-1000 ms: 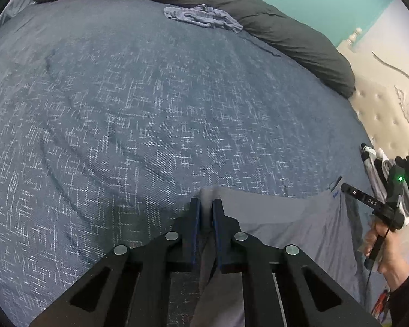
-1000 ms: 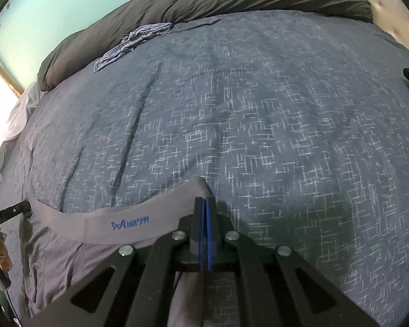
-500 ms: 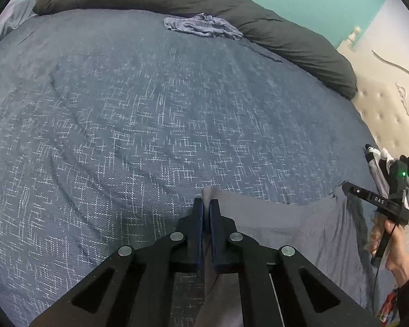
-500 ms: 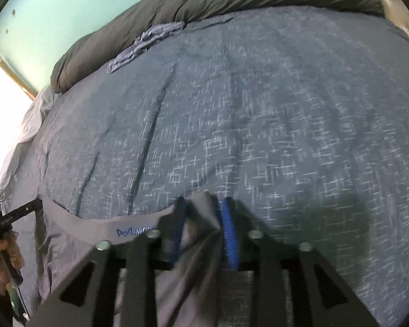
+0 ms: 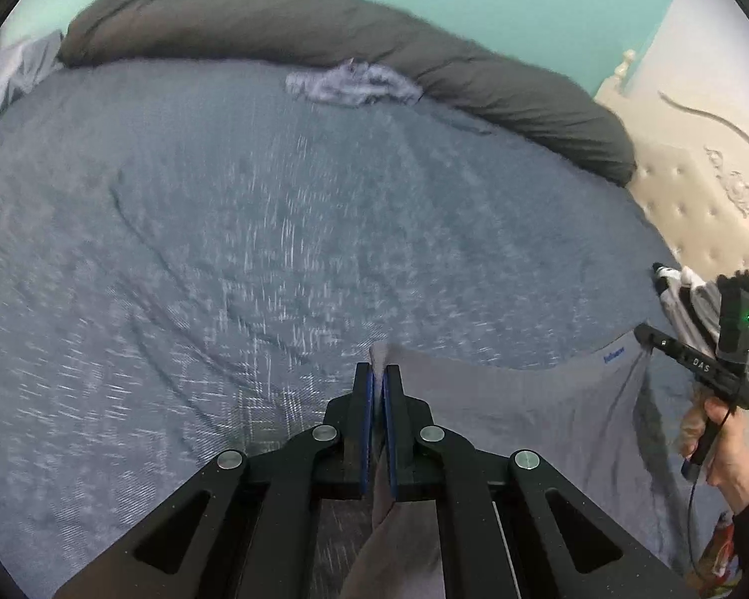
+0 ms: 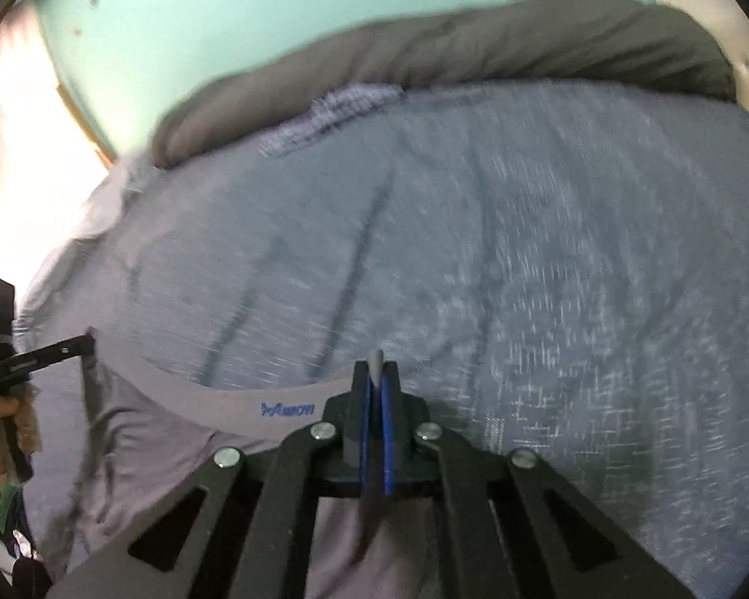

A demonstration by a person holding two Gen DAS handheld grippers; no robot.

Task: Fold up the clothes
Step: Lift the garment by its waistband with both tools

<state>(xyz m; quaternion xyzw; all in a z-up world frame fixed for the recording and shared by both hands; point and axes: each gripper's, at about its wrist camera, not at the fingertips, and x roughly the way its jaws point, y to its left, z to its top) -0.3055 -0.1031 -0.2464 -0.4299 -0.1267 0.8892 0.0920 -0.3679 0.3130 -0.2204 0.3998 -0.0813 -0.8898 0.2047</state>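
Only left view shows socks (image 5: 694, 299) (beside headboard (image 5: 699, 199)).

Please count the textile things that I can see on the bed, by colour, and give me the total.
Grey, 1: the underwear with a blue logo, held by its waistband between left gripper and right gripper.
Light blue-grey, 1: the crumpled garment.
Dark grey, 1: the rolled duvet.
Black and white, 1: the pile of socks, too blurred to count.
Total: 4.

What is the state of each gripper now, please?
Left gripper: closed on one end of the waistband of the grey stretchy underwear.
Right gripper: closed on the other end of the waistband.
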